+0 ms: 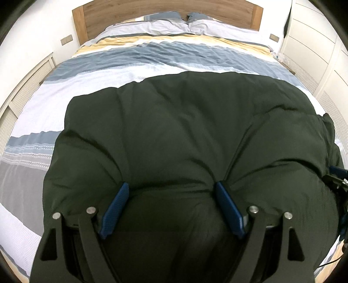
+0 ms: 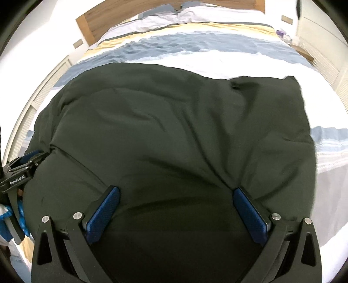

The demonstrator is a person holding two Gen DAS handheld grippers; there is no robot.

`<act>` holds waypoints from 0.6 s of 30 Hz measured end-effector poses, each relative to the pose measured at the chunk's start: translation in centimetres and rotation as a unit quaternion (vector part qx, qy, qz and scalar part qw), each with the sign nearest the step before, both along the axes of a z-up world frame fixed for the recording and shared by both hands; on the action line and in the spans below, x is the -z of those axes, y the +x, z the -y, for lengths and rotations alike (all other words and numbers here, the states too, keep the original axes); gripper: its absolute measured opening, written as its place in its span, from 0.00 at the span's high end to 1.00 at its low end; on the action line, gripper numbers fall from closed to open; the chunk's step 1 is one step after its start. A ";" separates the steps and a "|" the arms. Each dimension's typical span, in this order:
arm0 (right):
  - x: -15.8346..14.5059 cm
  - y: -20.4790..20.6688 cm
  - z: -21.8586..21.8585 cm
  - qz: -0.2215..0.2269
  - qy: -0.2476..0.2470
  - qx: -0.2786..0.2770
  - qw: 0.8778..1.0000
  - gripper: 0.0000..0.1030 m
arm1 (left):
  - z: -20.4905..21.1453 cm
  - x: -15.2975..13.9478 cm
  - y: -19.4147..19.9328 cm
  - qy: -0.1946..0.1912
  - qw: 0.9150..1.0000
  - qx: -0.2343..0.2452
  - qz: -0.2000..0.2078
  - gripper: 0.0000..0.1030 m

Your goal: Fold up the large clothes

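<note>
A large dark green padded garment lies spread on the bed and fills the lower part of both views. My left gripper is open, its blue pads wide apart over the garment's near edge, with fabric bulging between them. My right gripper is open too, its blue pads spread over the near edge further right. The left gripper also shows at the left edge of the right wrist view. Whether the pads touch the fabric is not clear.
The bed has a striped blue, white, yellow and grey cover, pillows and a wooden headboard at the far end. White slatted panels run along the left; white cabinets stand on the right.
</note>
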State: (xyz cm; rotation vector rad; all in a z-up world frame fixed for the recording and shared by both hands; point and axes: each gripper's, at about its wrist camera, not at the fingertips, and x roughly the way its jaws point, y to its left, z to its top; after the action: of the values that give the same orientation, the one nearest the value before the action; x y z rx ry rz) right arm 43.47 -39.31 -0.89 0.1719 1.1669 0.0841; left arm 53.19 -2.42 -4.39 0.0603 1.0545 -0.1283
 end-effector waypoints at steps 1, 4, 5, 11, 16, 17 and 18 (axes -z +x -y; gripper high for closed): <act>-0.1 -0.3 0.3 0.000 -0.002 0.004 1.000 0.01 | -0.2 -0.1 -0.2 -0.004 1.000 0.001 -0.003 0.20; -0.6 -1.3 1.9 0.003 -0.005 0.022 1.000 0.01 | -1.1 -0.7 -0.7 -0.013 1.000 0.003 -0.005 0.20; -0.8 -1.7 2.4 0.004 -0.007 0.027 1.000 0.01 | -1.4 -0.9 -0.9 -0.015 1.000 0.002 -0.006 0.20; -2.4 -4.2 5.9 0.007 -0.024 0.070 0.997 0.01 | -3.1 -2.4 -2.1 0.000 1.000 -0.002 -0.001 0.20; -4.0 -5.3 5.9 0.019 -0.031 0.066 0.997 0.01 | -3.3 -3.7 -2.9 -0.006 1.000 -0.004 0.010 0.20; -4.2 -5.3 5.4 0.023 -0.030 0.061 0.997 0.01 | -3.3 -3.8 -3.0 -0.010 1.000 -0.003 0.012 0.20; -4.7 -5.2 4.5 0.030 -0.027 0.049 0.998 0.01 | -3.2 -4.0 -3.2 -0.015 1.000 -0.001 0.013 0.20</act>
State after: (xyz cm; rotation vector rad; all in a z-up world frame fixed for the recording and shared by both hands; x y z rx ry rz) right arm 38.22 -43.83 3.76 0.1776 1.0981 -0.0291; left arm 49.99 0.76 -0.43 0.0347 1.0272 -0.1418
